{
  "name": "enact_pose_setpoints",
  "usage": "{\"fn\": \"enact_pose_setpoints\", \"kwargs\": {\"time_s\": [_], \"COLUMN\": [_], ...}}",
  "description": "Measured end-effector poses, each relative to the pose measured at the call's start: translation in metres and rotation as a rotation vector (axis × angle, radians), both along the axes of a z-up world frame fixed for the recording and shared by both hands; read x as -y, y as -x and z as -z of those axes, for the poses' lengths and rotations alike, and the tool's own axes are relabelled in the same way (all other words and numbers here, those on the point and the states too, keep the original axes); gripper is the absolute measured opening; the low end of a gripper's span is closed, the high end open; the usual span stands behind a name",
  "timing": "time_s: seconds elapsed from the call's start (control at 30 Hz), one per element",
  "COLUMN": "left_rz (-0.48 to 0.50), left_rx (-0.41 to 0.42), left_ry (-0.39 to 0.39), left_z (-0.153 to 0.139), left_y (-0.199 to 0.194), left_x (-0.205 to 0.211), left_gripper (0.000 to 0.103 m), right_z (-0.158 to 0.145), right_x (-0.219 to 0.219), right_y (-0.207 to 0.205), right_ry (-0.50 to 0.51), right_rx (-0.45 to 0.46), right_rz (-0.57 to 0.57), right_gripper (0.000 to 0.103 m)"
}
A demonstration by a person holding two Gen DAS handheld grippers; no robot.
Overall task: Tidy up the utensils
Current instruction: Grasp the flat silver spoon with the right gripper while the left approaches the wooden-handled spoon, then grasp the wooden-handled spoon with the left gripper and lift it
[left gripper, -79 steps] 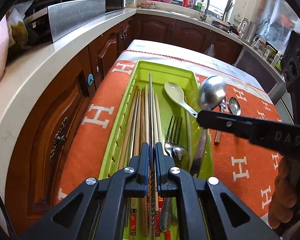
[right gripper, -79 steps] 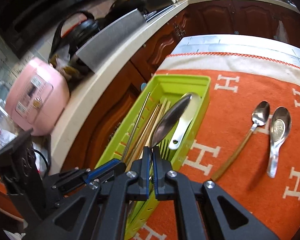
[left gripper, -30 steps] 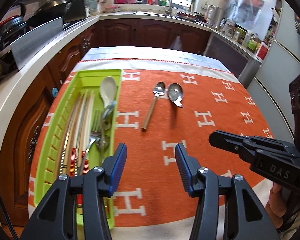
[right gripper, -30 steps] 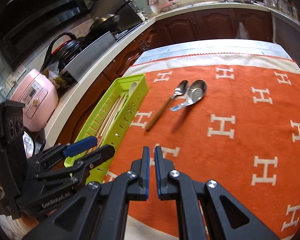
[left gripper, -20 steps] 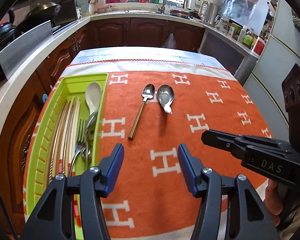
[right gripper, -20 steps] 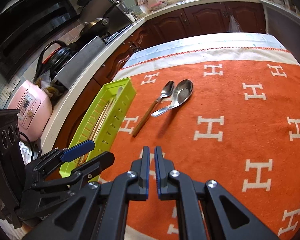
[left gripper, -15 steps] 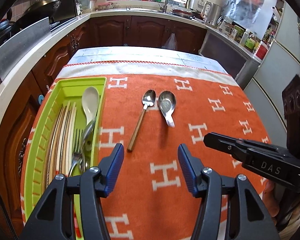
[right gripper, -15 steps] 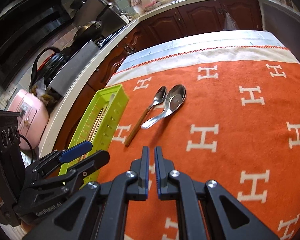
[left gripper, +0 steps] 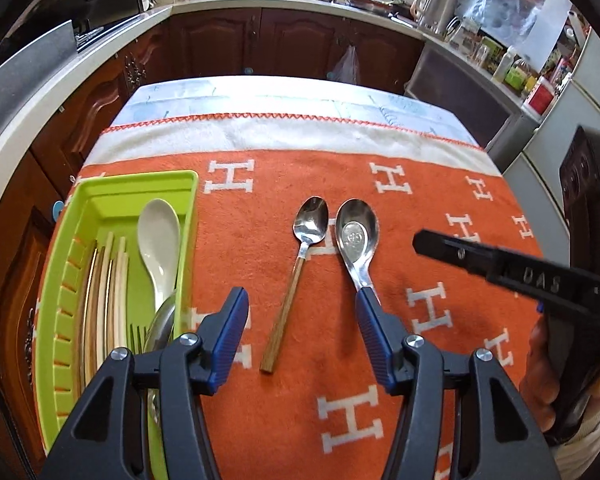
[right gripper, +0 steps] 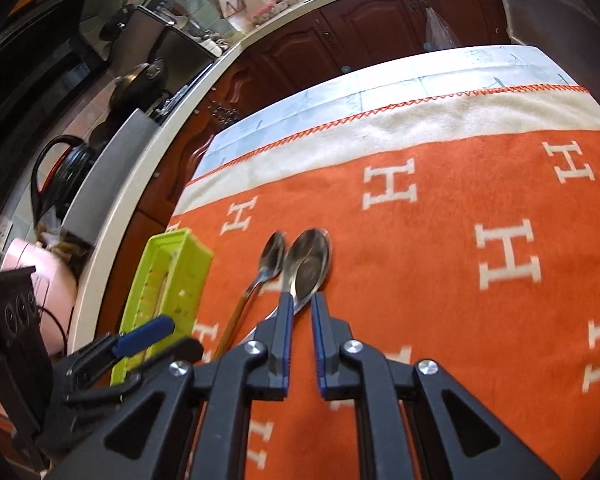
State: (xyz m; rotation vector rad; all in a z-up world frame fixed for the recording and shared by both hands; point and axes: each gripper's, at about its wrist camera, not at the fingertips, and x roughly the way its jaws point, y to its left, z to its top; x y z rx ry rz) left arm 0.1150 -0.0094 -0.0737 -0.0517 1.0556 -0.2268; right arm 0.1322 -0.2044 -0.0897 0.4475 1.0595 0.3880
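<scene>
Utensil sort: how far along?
Done: chopsticks, fork and white spoon sit in the green tray. In hand: nothing; left gripper open, right gripper opening near the wide spoon. Left: that and the wood-handled spoon, both on the cloth.

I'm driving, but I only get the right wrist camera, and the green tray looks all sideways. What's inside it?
Observer: The left wrist view looks down into the green tray. It holds a white spoon, chopsticks and a fork.
Operator: Is my right gripper touching the wide spoon?
Observer: No. Seen from the left wrist, its tip is off to one side of that spoon, apart from it. Its jaws are opening and grip nothing.
Operator: And the skinny spoon?
Observer: Its handle is wooden. In that view it lines up with the gap of the open left gripper.
</scene>
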Motion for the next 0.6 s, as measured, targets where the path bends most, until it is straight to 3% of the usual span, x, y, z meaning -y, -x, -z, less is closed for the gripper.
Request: {"fn": "enact_pose_setpoints", "kwargs": {"time_s": [0.1,0.43,0.6], "left_rz": [0.002,0.025,0.033], "left_rx": [-0.025,-0.060,-0.071], "left_ry": [0.005,0.036,0.039], "left_z": [0.008,0.021,0.023], "left_y": [-0.008,-0.020,-0.025], "left_x": [0.000,0.000,0.000], "left_gripper": [0.054,0.032,0.031], "right_z": [0.008,0.034,0.032], "right_x": [0.004,-0.005,-0.019], "right_y": [-0.010,-0.037,-0.038], "right_ry": [-0.022,0.010,0.052], "right_rx": [-0.015,-0.045,-0.003], "right_rz": [0.021,0.039,0.019], "right_gripper": [0.024,0.025,0.025]}}
